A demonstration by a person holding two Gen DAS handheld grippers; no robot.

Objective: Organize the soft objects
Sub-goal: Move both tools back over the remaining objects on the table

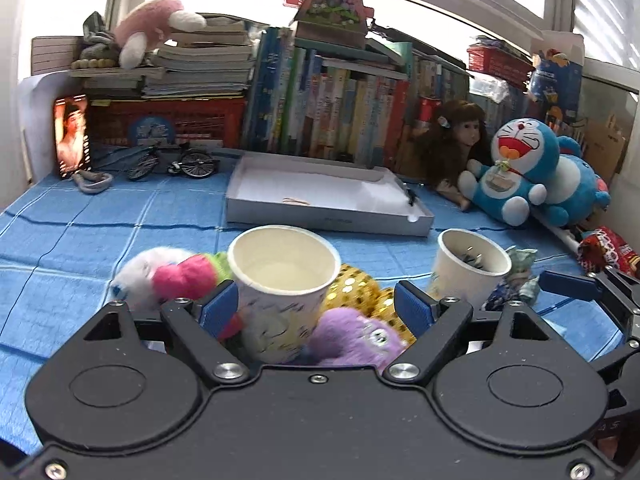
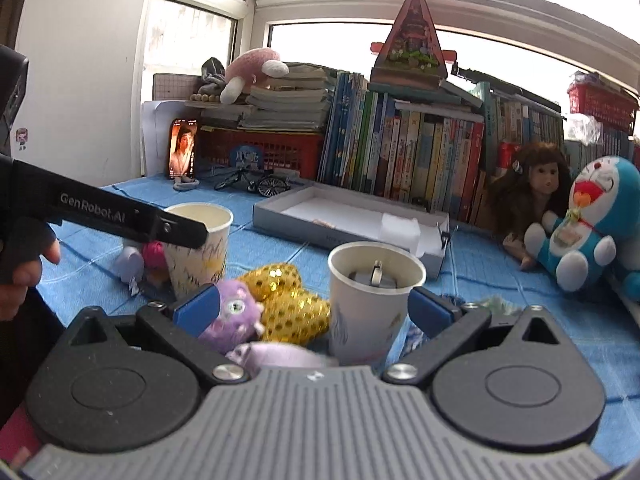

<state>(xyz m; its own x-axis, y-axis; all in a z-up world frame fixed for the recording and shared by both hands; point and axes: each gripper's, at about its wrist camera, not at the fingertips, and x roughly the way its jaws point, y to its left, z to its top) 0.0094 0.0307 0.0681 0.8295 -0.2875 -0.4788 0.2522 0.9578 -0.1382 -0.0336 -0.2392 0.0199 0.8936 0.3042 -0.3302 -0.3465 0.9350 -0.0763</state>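
- Left wrist view: left gripper (image 1: 316,304) spread wide, blue pads either side of an empty paper cup (image 1: 284,280); left pad looks right against the cup wall, right pad clearly apart from it, so no pinch.
- Cup stands upright on the blue cloth (image 1: 80,240), soft toys packed around its base.
- Purple plush (image 1: 356,338) low right of the cup, just inside the right pad.
- Gold sequin toy (image 1: 360,284) behind the purple one.
- Pink-and-white plush (image 1: 164,272) left of the cup, touching it.
- Second cup (image 1: 472,268) to the right, small dark items inside.
- White tray (image 1: 320,216) behind the cups.
- Blue cat plush (image 1: 520,168) and doll (image 1: 460,140) far right, against the books (image 1: 340,112).
- Right gripper's blue pad at the right edge.
- Right wrist view: right gripper (image 2: 316,308) spread wide, nothing pinched.
- Second cup (image 2: 372,304) between the pads, nearer the right one, not touched.
- Purple plush (image 2: 236,314) beside the left pad, gold toy (image 2: 288,304) between it and the cup.
- Left gripper reaches in from the left over the empty cup (image 2: 200,248).
- Hand (image 2: 24,264) at the left edge.
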